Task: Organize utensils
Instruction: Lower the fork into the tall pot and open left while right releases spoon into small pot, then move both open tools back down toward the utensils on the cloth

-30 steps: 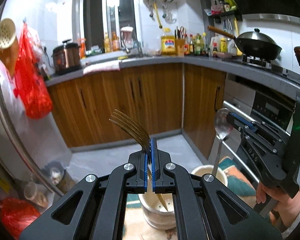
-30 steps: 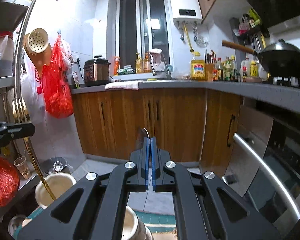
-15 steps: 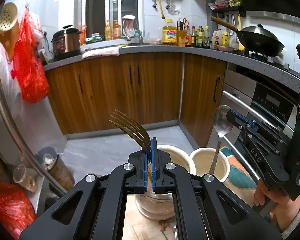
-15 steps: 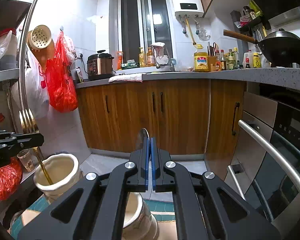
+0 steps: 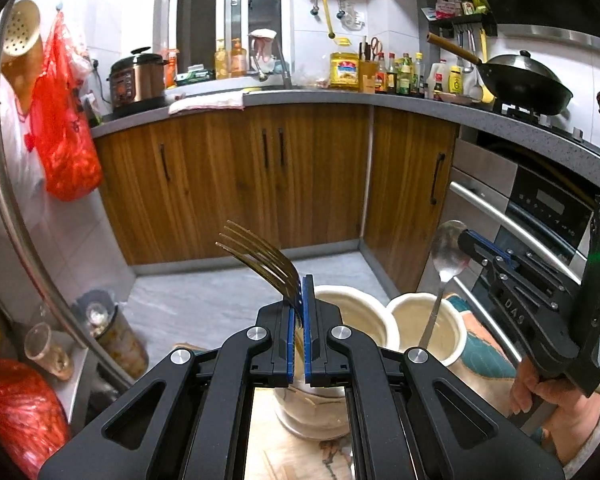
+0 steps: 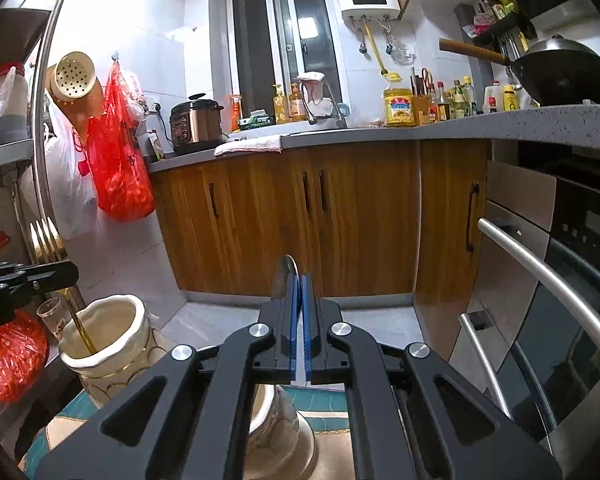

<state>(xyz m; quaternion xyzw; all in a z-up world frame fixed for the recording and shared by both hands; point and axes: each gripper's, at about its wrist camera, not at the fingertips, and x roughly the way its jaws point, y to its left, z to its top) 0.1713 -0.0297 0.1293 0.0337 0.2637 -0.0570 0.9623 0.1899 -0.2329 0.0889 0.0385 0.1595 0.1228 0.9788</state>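
Note:
My left gripper (image 5: 299, 296) is shut on a gold fork (image 5: 256, 250), tines up and leaning left. The fork's handle dips into the left cream ceramic jar (image 5: 360, 312). In the right wrist view the same fork (image 6: 46, 238) runs from the left gripper (image 6: 70, 274) down inside that jar (image 6: 108, 332). My right gripper (image 6: 299, 292) is shut on a silver spoon (image 6: 286, 274), seen edge-on. From the left wrist view, the right gripper (image 5: 466, 238) holds the spoon (image 5: 448, 248) bowl up, with its handle reaching into the right jar (image 5: 440, 320).
Both jars stand on a teal patterned mat (image 5: 484, 348). An oven with a steel handle (image 6: 548, 276) is close on the right. Wooden cabinets (image 5: 260, 176) lie ahead across the floor. A metal rack post (image 6: 40, 128) and red bags (image 6: 116, 164) are on the left.
Both grippers have sunk toward the jars, which now show more fully. The fork's handle has gone down into the left jar and the spoon's handle into the right one.

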